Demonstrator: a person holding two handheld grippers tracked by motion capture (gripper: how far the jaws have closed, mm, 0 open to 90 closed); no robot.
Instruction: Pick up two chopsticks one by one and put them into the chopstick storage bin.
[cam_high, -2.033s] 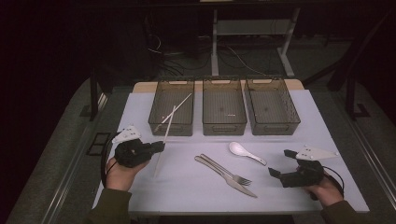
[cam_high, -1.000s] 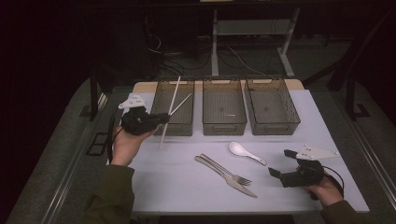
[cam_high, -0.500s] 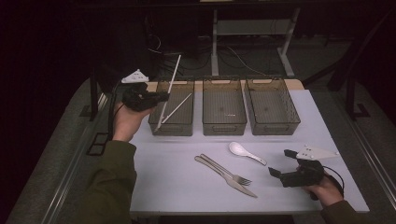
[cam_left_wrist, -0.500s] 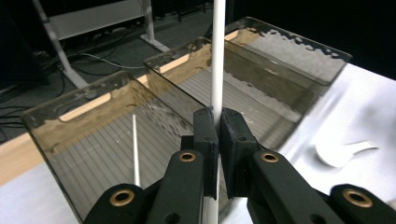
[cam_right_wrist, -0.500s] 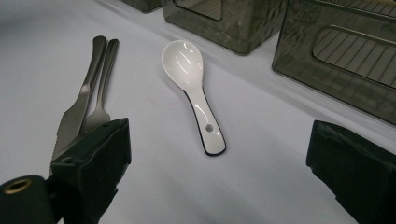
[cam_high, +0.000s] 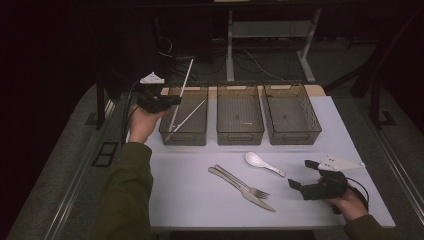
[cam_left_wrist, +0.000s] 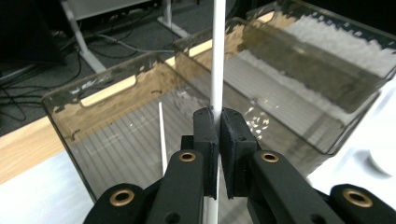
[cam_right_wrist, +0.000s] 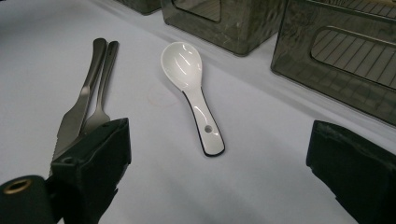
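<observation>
My left gripper (cam_high: 171, 101) (cam_left_wrist: 218, 125) is shut on a long white chopstick (cam_high: 181, 90) (cam_left_wrist: 217, 56), held steeply tilted over the left clear bin (cam_high: 184, 138) (cam_left_wrist: 60, 116). The stick's lower end reaches down into that bin. A second white chopstick (cam_high: 192, 114) (cam_left_wrist: 161, 135) lies slanted inside the same bin. My right gripper (cam_high: 301, 174) (cam_right_wrist: 219, 140) rests open at the table's front right, nothing between its jaws. It faces a white ceramic spoon (cam_high: 260, 161) (cam_right_wrist: 184, 65) lying on the table.
A metal knife (cam_high: 235, 186) (cam_right_wrist: 81, 107) and fork (cam_high: 250, 186) (cam_right_wrist: 105, 79) lie side by side left of the spoon. The middle bin (cam_high: 240, 136) and right bin (cam_high: 295, 136) stand in a row beside the left one. The table's left edge is close to my left forearm.
My left gripper has carried the chopstick from the table's front left away and up to the left bin, and the stick has tilted steeper. The right gripper has stayed put.
</observation>
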